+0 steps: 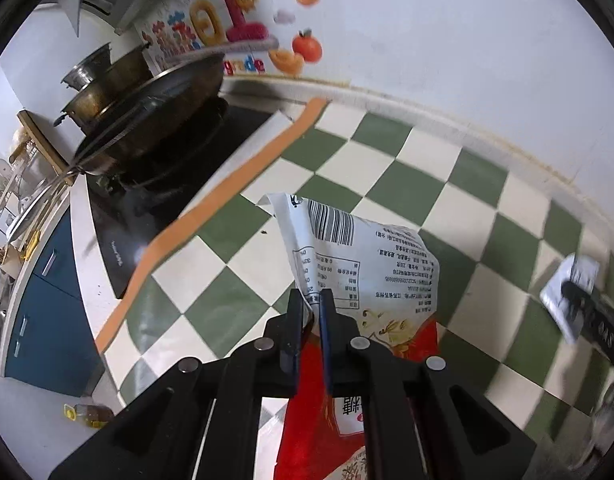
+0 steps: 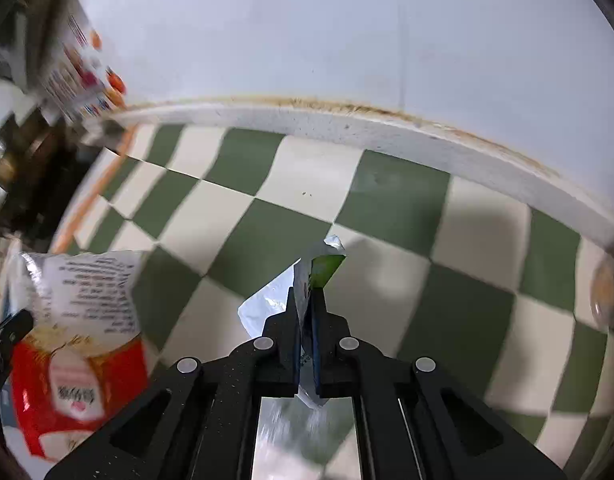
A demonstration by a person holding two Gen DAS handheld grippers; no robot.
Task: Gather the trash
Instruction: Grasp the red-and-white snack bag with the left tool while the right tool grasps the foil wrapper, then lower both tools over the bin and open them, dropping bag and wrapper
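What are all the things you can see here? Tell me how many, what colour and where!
snack bag: 1, white and red, held above the mat
foil wrapper: 1, silver with green, held above the mat
checkered mat: 1, green and cream, on the counter
wok: 1, dark, on the stove
stove: 1, black, beside the mat
oil bottle: 1, yellow, low by the cabinet
cabinet: 1, blue, under the counter
left gripper: 1, black, clamping the snack bag
right gripper: 1, black, clamping the foil wrapper
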